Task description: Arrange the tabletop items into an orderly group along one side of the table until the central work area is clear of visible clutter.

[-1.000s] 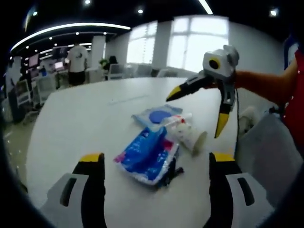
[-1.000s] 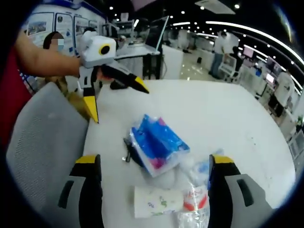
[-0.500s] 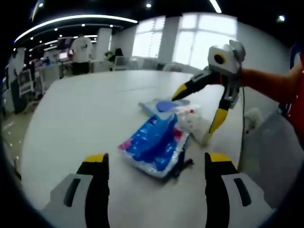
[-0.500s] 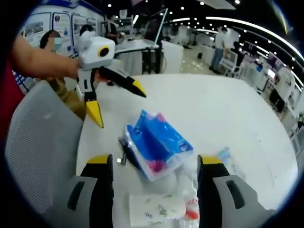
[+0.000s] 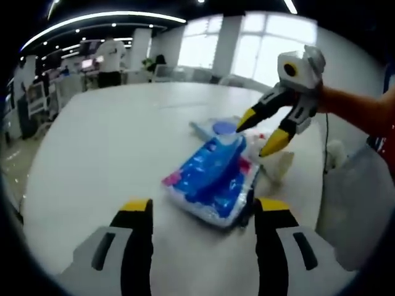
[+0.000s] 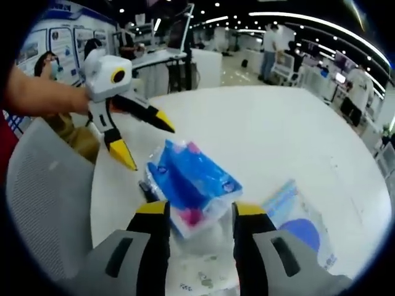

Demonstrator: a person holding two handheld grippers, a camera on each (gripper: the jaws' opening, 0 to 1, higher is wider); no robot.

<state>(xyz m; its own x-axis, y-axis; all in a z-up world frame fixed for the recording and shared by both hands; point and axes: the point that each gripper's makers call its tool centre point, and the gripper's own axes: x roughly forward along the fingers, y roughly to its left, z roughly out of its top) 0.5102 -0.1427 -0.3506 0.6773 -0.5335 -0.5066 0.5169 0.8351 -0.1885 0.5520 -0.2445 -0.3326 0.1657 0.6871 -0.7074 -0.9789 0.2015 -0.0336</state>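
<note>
Inspector: Clutter sits near the desk [image 5: 92, 154] edge: blue packet [image 5: 213, 179], with cup [image 5: 278, 165] and pouch [image 6: 296, 216] beside it. Your right tool [image 6: 199, 208] half-closed over the cup; left tool [image 5: 200, 206] spread.

Operator: Next?

Inspector: Likely pinch the cup.

Both grippers have grey fingers [image 5: 137, 246] with yellow tips.

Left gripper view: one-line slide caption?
Right gripper reaching over a blue plastic tissue pack on the white round table, left gripper open just before it.
</note>
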